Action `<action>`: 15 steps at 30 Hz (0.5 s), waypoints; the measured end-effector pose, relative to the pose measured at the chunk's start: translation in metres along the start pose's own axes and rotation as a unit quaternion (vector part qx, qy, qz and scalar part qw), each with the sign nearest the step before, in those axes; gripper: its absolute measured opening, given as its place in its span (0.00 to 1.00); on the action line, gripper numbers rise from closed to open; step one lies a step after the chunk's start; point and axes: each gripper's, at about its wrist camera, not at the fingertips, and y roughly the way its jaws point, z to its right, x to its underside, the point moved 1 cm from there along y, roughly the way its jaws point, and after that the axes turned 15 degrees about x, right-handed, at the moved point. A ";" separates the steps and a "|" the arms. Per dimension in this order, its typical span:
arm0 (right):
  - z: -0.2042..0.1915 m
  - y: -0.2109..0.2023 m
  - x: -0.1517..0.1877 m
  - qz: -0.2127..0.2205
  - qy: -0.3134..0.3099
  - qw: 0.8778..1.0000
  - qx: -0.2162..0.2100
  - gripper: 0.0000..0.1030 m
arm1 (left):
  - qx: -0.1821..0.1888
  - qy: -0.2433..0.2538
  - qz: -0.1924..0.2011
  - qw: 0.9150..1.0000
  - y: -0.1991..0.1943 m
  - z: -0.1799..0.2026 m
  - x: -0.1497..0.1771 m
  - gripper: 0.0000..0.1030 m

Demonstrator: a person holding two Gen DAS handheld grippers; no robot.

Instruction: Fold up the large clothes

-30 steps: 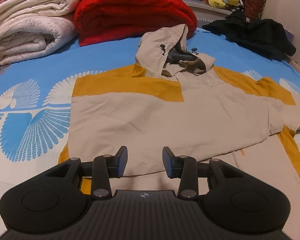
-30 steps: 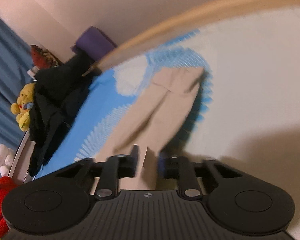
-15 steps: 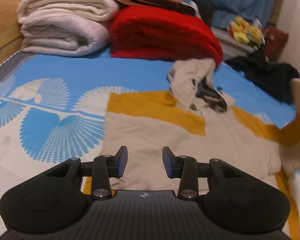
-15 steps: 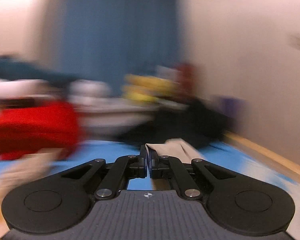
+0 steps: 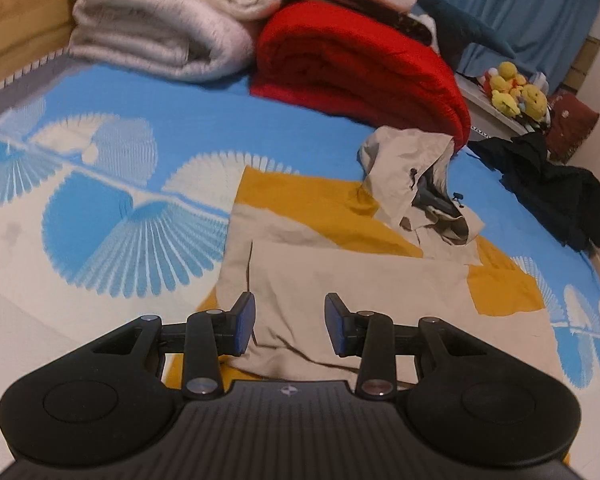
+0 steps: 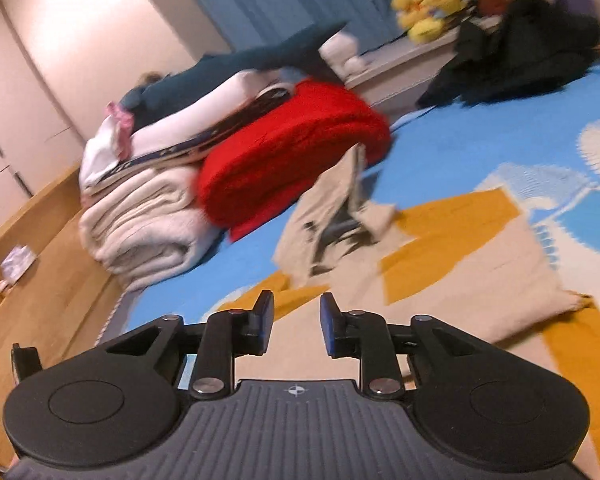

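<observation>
A beige and mustard hooded jacket [image 5: 360, 280] lies on the blue patterned bed, both sleeves folded in over its body, hood [image 5: 416, 184] bunched at the far end. My left gripper [image 5: 290, 322] is open and empty, just above the jacket's near hem. In the right wrist view the jacket [image 6: 452, 264] lies ahead with its hood [image 6: 332, 216] toward the red blanket. My right gripper [image 6: 296, 322] is open and empty above the jacket's beige cloth.
A red blanket [image 5: 360, 60] and rolled white blankets [image 5: 160, 20] are stacked at the bed's far end. A black garment [image 5: 552, 184] lies at the far right. Yellow plush toys [image 5: 516, 92] sit on a ledge. A wooden bed frame [image 6: 40, 272] runs along the left.
My right gripper, earlier shut on the beige sleeve, has carried it over the jacket, let go and now stands open. The left gripper shifted left, still open.
</observation>
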 end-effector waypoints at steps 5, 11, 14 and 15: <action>0.017 0.030 0.023 0.003 -0.002 0.998 0.058 0.30 | -0.006 -0.045 -0.008 0.999 0.019 -0.030 0.009 0.23; 0.018 0.066 0.028 -0.004 -0.038 0.997 0.069 0.30 | 0.022 -0.122 -0.005 0.992 0.037 -0.059 0.016 0.24; 0.025 0.077 0.025 -0.012 -0.032 0.995 0.091 0.30 | 0.036 -0.135 -0.006 0.990 0.046 -0.063 0.016 0.24; 0.027 0.080 0.024 -0.018 -0.028 0.995 0.093 0.30 | 0.040 -0.142 -0.005 0.989 0.049 -0.064 0.015 0.24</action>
